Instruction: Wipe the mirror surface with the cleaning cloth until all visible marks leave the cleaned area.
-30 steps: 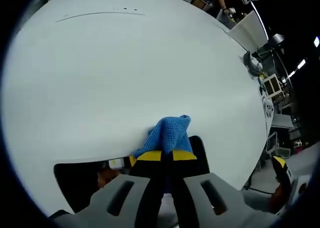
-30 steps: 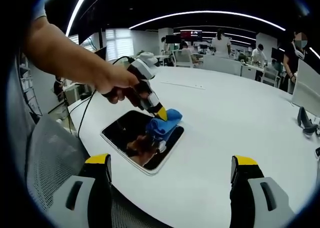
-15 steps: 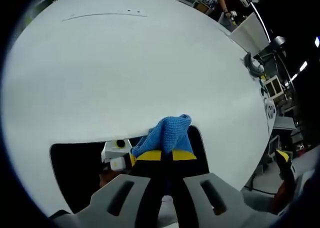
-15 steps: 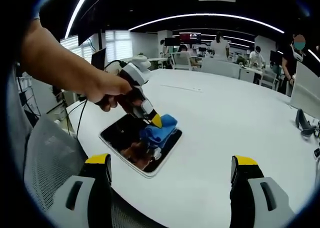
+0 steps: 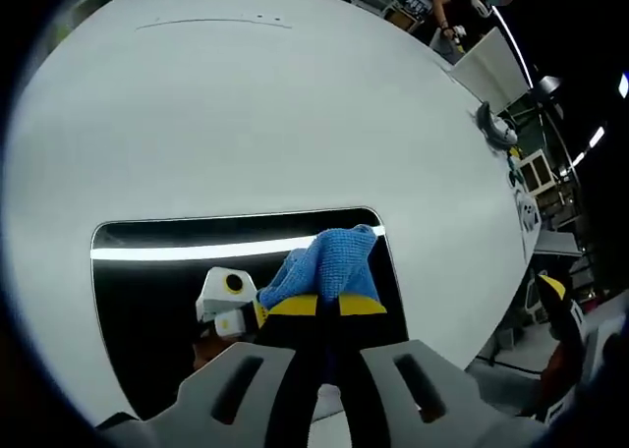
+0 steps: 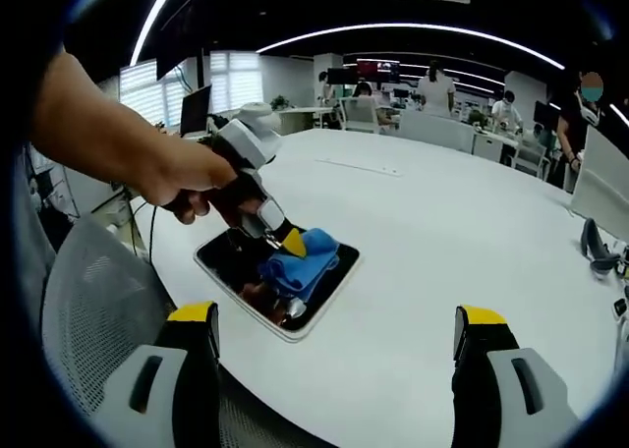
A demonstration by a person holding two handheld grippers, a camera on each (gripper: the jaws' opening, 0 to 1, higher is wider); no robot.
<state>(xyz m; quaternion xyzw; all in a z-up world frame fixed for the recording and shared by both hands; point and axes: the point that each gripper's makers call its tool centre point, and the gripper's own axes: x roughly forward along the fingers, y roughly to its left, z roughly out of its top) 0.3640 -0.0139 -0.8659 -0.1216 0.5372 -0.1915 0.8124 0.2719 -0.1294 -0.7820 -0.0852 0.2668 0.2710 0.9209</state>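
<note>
One crumpled blue cloth [image 5: 329,263] in left claw [image 5: 328,305], on dark mirror [image 5: 157,301]

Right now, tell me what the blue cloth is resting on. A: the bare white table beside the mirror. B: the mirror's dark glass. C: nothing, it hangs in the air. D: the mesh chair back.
B: the left gripper, jaws shut on the blue cloth, presses it onto the mirror lying flat on the white table.

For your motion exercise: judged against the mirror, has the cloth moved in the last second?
Yes. In the right gripper view the cloth, held by the left gripper, slid from the mirror's far edge toward its near edge.
</note>
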